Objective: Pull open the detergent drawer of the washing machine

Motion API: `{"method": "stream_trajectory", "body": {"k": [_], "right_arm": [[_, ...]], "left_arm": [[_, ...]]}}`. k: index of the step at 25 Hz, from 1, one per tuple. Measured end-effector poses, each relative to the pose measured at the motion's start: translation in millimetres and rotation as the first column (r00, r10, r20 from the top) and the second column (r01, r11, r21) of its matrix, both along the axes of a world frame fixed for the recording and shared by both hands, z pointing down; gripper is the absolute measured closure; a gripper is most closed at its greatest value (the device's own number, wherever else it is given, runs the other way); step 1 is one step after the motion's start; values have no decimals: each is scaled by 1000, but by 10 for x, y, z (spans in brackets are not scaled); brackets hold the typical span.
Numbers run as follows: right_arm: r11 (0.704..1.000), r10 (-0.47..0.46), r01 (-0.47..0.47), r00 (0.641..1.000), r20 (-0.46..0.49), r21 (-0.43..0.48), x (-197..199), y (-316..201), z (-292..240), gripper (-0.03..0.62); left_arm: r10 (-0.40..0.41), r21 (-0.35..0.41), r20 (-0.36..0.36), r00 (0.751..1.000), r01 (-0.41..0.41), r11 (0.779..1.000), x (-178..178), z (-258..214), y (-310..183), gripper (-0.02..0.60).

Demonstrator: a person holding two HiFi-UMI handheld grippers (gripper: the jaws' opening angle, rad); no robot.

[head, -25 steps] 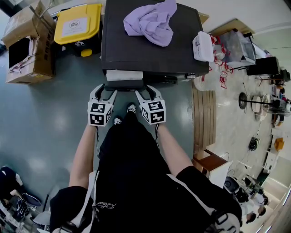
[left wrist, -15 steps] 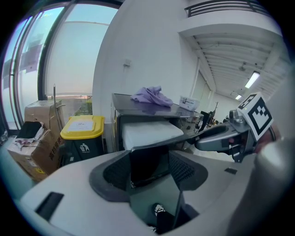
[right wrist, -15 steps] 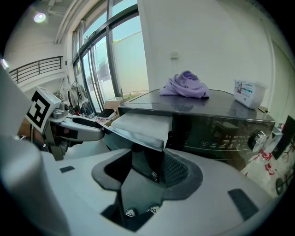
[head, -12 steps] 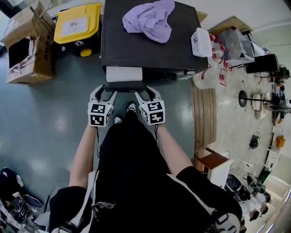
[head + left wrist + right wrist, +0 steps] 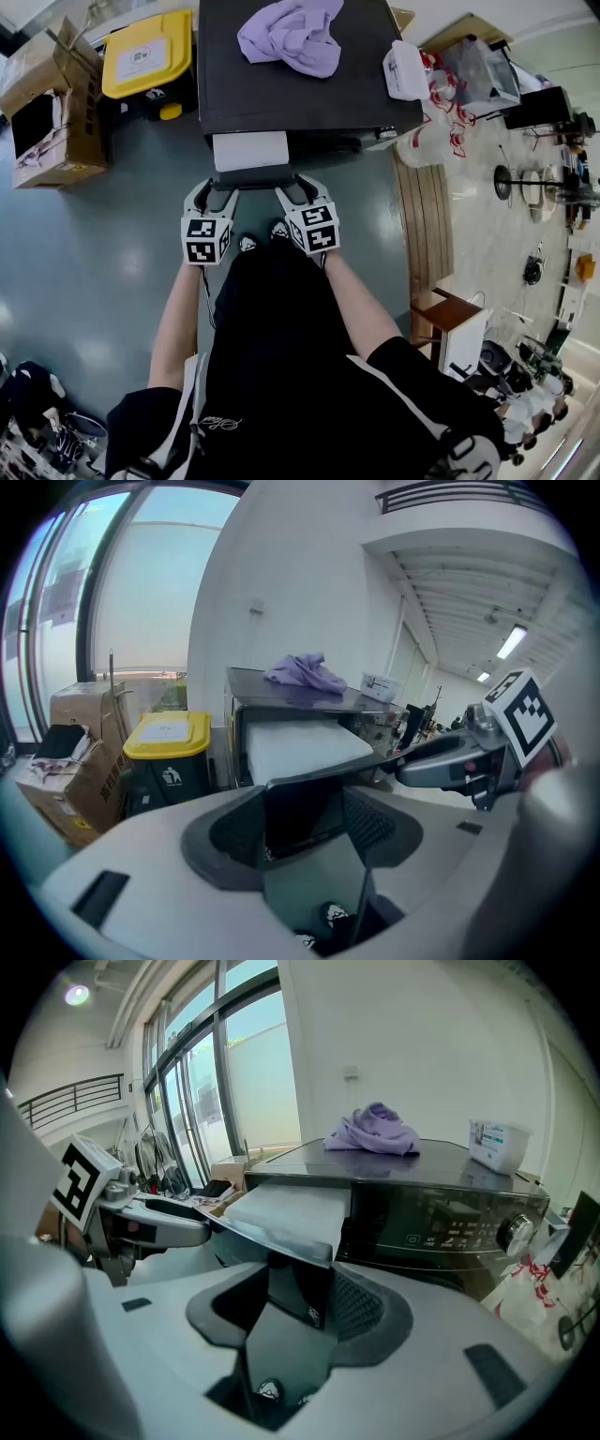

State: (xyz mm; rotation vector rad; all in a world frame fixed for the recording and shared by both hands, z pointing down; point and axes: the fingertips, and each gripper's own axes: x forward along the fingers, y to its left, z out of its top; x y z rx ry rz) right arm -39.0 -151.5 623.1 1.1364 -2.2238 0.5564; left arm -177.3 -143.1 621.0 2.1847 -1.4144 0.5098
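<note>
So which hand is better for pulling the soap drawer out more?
Probably left, barely: both clamp the detergent drawer, but the left gripper takes its front squarely; the right gripper grips it slanted.

A person wears a black short-sleeved top (image 5: 281, 375) with white sleeve stripes and a small white script logo, plus black-and-white shoes (image 5: 248, 244). The left gripper (image 5: 211, 187) and right gripper (image 5: 298, 186) have pale grey shells, each bearing a cube (image 5: 206, 240) of black-and-white square markers.

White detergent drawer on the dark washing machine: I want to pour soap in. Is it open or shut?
Open: the white detergent drawer juts out past the dark washing machine's front.
</note>
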Motion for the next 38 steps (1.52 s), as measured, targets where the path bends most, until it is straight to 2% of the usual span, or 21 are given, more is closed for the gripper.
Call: {"method": "stream_trajectory", "body": {"k": [13, 38], "right_arm": [[1000, 10, -10, 1000, 5, -6, 51, 120, 12, 387], [1000, 14, -14, 1000, 27, -7, 137, 293, 1, 388]], "left_arm": [[-15, 10, -1, 1000, 15, 1000, 53, 23, 129, 333], [-65, 15, 53, 997, 64, 998, 113, 9, 332, 333]]}}
